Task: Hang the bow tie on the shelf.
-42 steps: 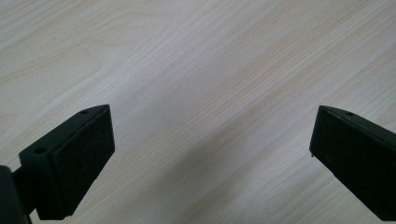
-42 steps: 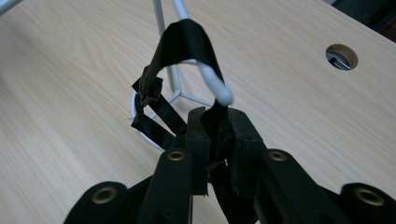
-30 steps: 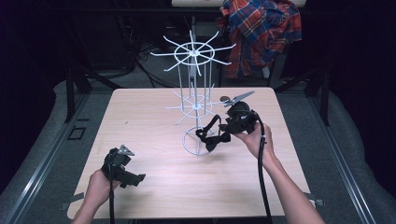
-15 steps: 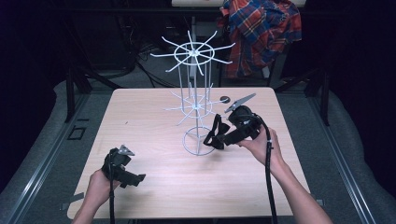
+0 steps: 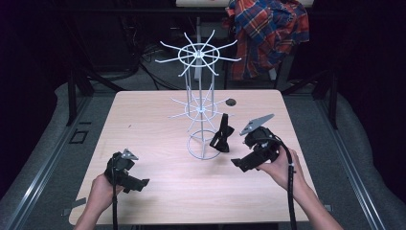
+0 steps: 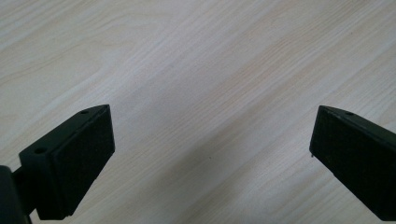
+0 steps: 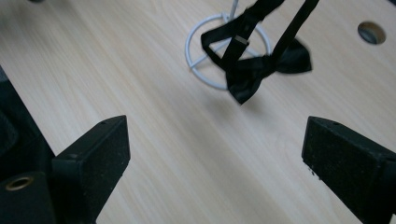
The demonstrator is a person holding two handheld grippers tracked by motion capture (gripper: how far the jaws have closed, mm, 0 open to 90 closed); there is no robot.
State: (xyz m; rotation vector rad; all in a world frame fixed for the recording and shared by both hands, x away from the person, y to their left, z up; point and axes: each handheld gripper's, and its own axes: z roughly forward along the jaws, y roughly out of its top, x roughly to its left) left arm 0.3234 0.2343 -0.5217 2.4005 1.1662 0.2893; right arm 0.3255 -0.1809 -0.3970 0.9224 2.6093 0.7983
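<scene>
Black bow tie (image 5: 221, 136) now hangs on the wire rack (image 5: 198, 108); my right hand-held gripper (image 5: 241, 164), jaws just opened wide and empty, and left hand-held gripper (image 5: 139, 182), also wide, have nothing left to hang.

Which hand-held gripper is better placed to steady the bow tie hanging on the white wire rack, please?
Right. The right hand-held gripper sits open just beside the bow tie on the wire rack, while the left hand-held gripper rests at the table's near-left corner.
</scene>
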